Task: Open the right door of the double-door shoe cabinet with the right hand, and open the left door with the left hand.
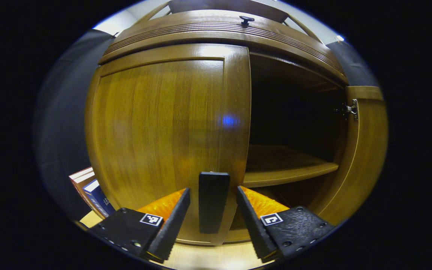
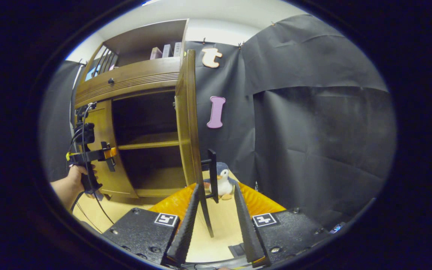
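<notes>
One door done: right door swung wide, its handle between the right tool's spread fingers, untouched. Left door shut; left tool spread around its handle, no grip yet.

Pale wood floor carries shoe cabinet, penguin toy.

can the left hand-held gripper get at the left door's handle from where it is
Probably yes. The left hand-held gripper is open with the black handle of the closed left door standing between its fingers, untouched on either side, and nothing blocks the way.
</notes>
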{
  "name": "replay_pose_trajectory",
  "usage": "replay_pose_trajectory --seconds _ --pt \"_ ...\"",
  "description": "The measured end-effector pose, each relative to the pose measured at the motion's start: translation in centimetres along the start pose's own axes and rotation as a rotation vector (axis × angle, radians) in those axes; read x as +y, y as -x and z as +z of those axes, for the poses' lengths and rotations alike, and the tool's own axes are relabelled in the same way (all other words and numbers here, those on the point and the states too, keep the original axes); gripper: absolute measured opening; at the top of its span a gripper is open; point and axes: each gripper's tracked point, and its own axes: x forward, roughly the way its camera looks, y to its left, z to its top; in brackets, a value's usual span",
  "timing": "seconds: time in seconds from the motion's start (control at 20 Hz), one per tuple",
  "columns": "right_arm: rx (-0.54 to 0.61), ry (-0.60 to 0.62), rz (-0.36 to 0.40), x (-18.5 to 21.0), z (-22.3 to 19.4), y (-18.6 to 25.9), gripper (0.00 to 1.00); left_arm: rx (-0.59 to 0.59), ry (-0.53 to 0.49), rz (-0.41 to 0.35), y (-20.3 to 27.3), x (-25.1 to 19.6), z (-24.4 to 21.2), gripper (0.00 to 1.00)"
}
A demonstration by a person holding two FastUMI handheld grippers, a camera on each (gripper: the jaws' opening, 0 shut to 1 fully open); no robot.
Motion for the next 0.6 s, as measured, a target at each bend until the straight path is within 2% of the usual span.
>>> replay_pose_trajectory --seconds 0.05,0.1,0.15,0.2,0.4,0.6 --pt "0.002 0.000 -0.001 0.08 -0.20 0.46 0.62 -0.008 0.000 -0.020 0.06 -0.31 0.13 0.70" --pt "0.004 0.001 -0.001 0.13 -0.26 0.70 0.59 -0.012 -0.008 -0.029 -0.06 -0.46 0.13 0.63" --pt "0.008 0.001 -0.003 0.12 -0.23 0.62 0.61 -0.023 -0.021 -0.040 -0.29 -0.40 0.20 0.57" --pt "0.010 0.001 -0.006 0.06 -0.30 0.67 0.59 -0.038 -0.030 -0.047 -0.31 -0.22 0.35 0.55" --pt "0.016 0.007 -0.019 0.10 -0.75 1.11 0.59 -0.060 -0.049 -0.064 -0.03 0.01 0.43 0.29" --pt "0.010 0.007 -0.021 0.30 -0.27 1.24 0.59 -0.046 -0.038 -0.050 0.10 0.00 0.27 0.29"
